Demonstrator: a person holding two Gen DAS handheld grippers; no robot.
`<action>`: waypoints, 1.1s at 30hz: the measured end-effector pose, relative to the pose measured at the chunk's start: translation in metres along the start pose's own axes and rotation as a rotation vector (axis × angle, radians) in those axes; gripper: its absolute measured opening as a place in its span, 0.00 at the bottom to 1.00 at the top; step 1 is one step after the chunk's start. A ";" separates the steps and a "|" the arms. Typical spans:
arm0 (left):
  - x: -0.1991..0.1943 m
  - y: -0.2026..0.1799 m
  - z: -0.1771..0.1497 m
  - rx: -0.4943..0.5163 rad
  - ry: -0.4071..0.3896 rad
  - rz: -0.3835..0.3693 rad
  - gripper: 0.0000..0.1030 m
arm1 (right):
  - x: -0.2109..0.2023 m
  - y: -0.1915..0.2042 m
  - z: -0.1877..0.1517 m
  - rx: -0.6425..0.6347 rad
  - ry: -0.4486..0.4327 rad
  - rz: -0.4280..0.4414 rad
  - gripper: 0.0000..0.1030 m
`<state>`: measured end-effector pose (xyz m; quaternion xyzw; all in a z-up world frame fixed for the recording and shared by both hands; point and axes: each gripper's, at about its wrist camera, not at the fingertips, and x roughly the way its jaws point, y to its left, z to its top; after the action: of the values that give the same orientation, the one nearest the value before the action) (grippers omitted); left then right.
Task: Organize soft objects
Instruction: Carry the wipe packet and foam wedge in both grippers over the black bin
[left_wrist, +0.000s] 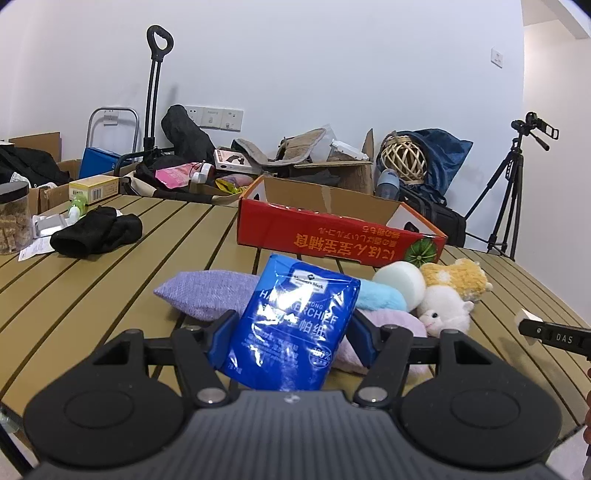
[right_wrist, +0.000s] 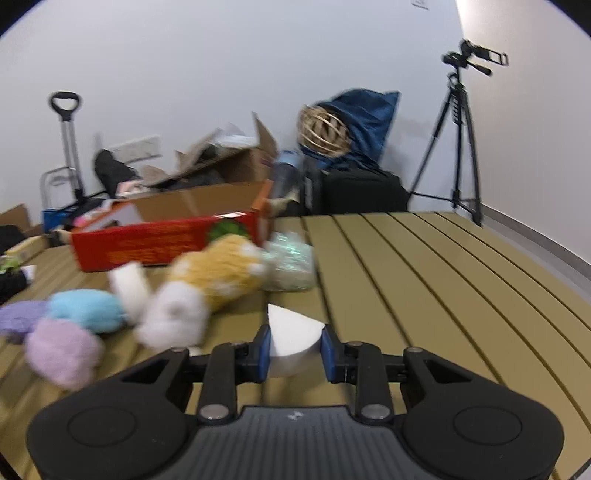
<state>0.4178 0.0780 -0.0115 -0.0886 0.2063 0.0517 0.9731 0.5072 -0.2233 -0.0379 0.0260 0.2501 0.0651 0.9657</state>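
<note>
Blue plastic wraps the tissue pack (left_wrist: 291, 325) that the left hand-held gripper (left_wrist: 291, 332) pinches upright between its blue pads, just above the near edge of the slatted tan tabletop (left_wrist: 122, 266). Behind the pack lies a heap of soft things, touching one another: a purple pillow (left_wrist: 207, 293), a light blue plush (left_wrist: 380, 299), a pale pink plush (left_wrist: 388, 325), a white foam cylinder (left_wrist: 400, 280), a white plush animal (left_wrist: 445, 306) and a yellow plush (left_wrist: 456, 277). Beyond the heap, toward the far edge, stands an open red cardboard box (left_wrist: 332, 236). A black cloth (left_wrist: 96, 230) lies well apart near the left edge.

The right hand-held gripper (right_wrist: 294, 349) is clamped on a white foam wedge (right_wrist: 293, 332), pads pressing both of its sides, just beside the white plush animal and toward the near edge of the tabletop. The right wrist view is blurred, so the plush heap shows only as soft colour patches.
</note>
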 end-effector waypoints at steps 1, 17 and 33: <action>-0.004 -0.001 -0.002 0.001 -0.001 -0.001 0.62 | -0.009 0.005 -0.001 -0.007 -0.011 0.021 0.26; -0.108 -0.019 -0.070 0.043 0.020 -0.035 0.62 | -0.160 0.025 -0.076 -0.061 -0.057 0.234 0.26; -0.197 -0.005 -0.126 0.097 0.094 -0.001 0.62 | -0.213 0.066 -0.156 -0.177 0.114 0.313 0.26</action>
<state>0.1900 0.0359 -0.0436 -0.0440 0.2539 0.0372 0.9655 0.2390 -0.1846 -0.0660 -0.0242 0.2905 0.2375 0.9266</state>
